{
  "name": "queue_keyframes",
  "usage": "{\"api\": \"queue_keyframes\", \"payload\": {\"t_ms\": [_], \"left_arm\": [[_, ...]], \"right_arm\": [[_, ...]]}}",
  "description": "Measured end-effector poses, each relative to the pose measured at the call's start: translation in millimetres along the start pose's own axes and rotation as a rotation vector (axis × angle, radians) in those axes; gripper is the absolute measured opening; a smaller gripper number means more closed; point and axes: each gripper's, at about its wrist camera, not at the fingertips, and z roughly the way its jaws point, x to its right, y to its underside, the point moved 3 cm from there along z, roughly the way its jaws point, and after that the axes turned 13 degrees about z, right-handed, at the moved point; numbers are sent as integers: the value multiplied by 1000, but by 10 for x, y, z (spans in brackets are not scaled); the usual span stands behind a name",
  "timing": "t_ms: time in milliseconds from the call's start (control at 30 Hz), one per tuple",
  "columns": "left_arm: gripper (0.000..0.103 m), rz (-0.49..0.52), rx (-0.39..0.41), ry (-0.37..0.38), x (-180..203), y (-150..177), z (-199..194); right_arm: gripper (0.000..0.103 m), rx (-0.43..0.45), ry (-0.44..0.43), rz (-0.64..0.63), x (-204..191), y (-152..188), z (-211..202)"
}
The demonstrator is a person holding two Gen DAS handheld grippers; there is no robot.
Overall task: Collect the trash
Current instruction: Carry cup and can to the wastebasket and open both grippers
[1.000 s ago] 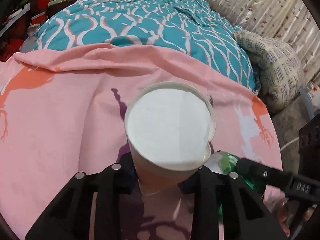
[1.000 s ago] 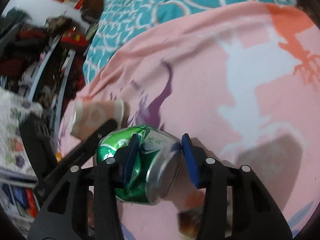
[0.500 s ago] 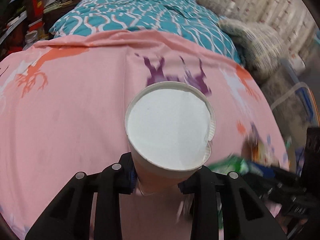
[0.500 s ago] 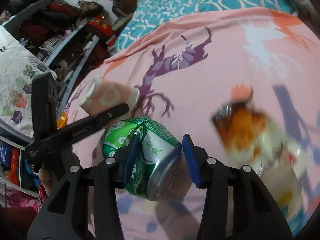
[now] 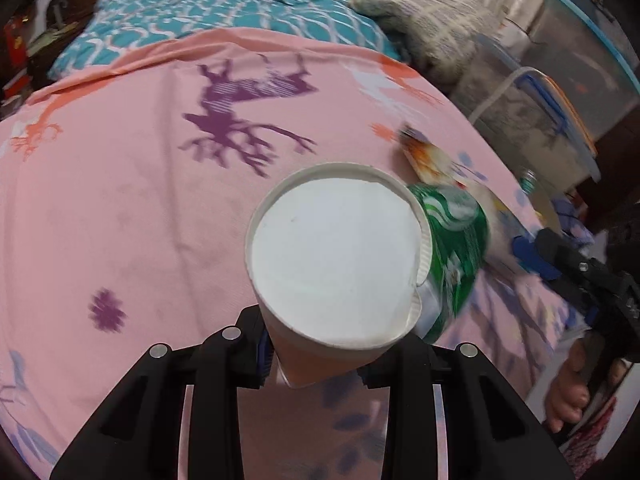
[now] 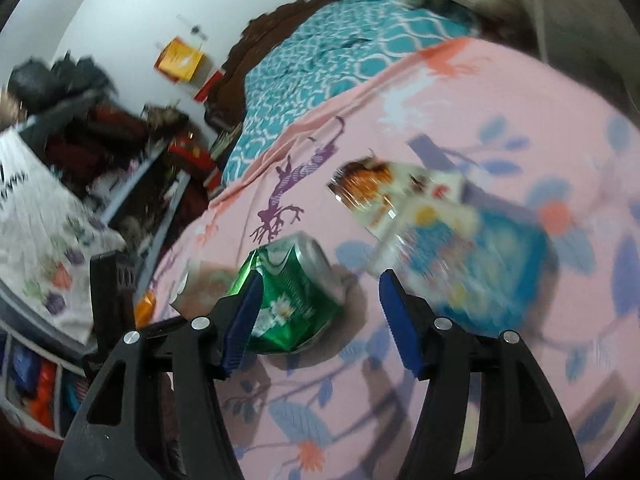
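My left gripper (image 5: 314, 354) is shut on a paper cup (image 5: 334, 256), whose white open mouth faces the camera. A crushed green can (image 5: 456, 256) sits just right of the cup. In the right wrist view my right gripper (image 6: 320, 304) is open; the green can (image 6: 294, 294) lies on the pink sheet against the left blue pad (image 6: 242, 318), free of the right pad. The cup (image 6: 200, 286) shows blurred behind the can. An orange snack wrapper (image 6: 370, 188) and a blue packet (image 6: 476, 260) lie on the sheet beyond the right gripper.
A pink printed sheet (image 5: 120, 200) covers the near bed, with a teal patterned blanket (image 5: 200, 12) beyond. A grey pillow (image 5: 436, 28) and plastic storage bins (image 5: 560, 92) stand at the right. Cluttered shelves (image 6: 100, 140) line the left side.
My right gripper has opened and let the green can down onto the sheet. Both grippers swung toward the wrappers; the left one still holds the cup.
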Motion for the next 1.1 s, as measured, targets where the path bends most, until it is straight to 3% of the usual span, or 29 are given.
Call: {"api": "queue_keyframes", "payload": {"t_ms": [233,500,600,800,1100], "left_arm": [[32,125,-23,80,451,148,-36],[33,17,60,68,79,-77,-294],[33,24,70,79,98,-155,-300],[33,40,35,47,113,-197,-104],[33,7,6,57,2,-166,21]], "right_arm": [[63,-11,16,80,219,232,-95],[63,-27,18,90,241,261,-23],[63,-45,12,110,279,258,56],[63,-71,-30,132,266,209,156],[63,-88,-95,118,110,106,177]]}}
